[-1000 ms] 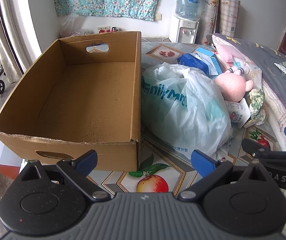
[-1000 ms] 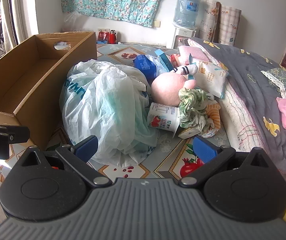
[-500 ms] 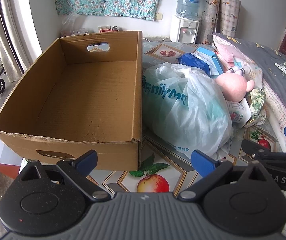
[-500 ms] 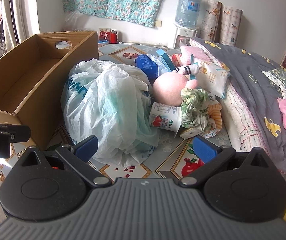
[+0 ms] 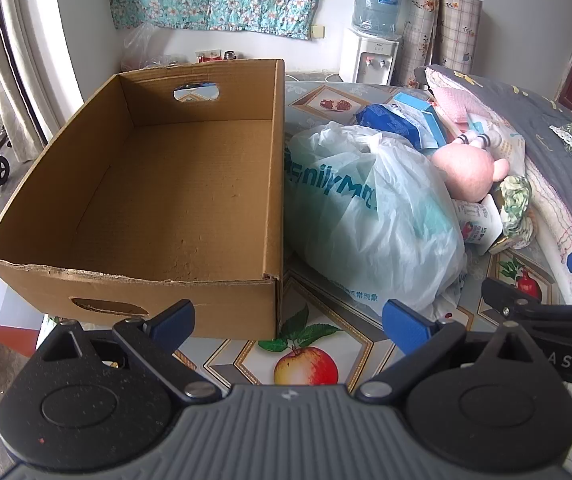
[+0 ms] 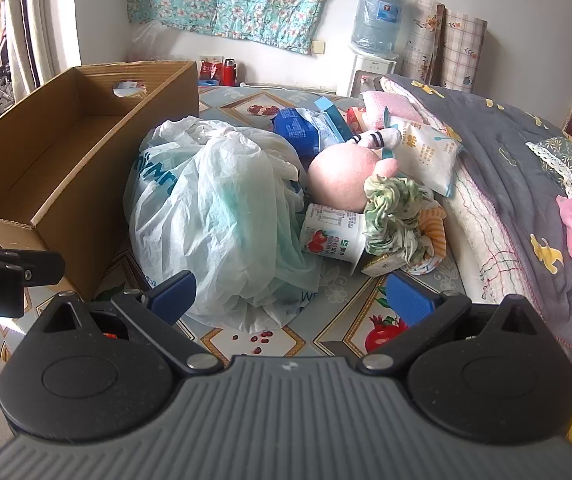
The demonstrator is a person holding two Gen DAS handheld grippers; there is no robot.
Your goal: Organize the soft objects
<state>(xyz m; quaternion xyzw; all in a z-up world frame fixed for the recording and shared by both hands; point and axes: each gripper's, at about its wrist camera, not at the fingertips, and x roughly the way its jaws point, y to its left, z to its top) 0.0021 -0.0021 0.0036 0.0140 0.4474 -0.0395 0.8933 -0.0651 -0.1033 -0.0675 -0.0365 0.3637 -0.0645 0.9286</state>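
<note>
your left tool (image 5: 287, 320) gapes empty, seeing the box (image 5: 174, 200) floor; your right tool (image 6: 289, 292), likewise, sees snack packets (image 6: 425, 152).

fruit-print sheet (image 5: 325, 104) | cardboard box (image 5: 190, 184) | plastic bag (image 5: 373, 216) | plush toy (image 6: 341, 180)

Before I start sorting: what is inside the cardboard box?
The cardboard box shows only its bare brown floor and walls. The floor strip just behind its near wall is hidden.

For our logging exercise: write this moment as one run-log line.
left gripper: open, empty | right gripper: open, empty | cardboard box: empty | plastic bag: beside box, untouched
</note>
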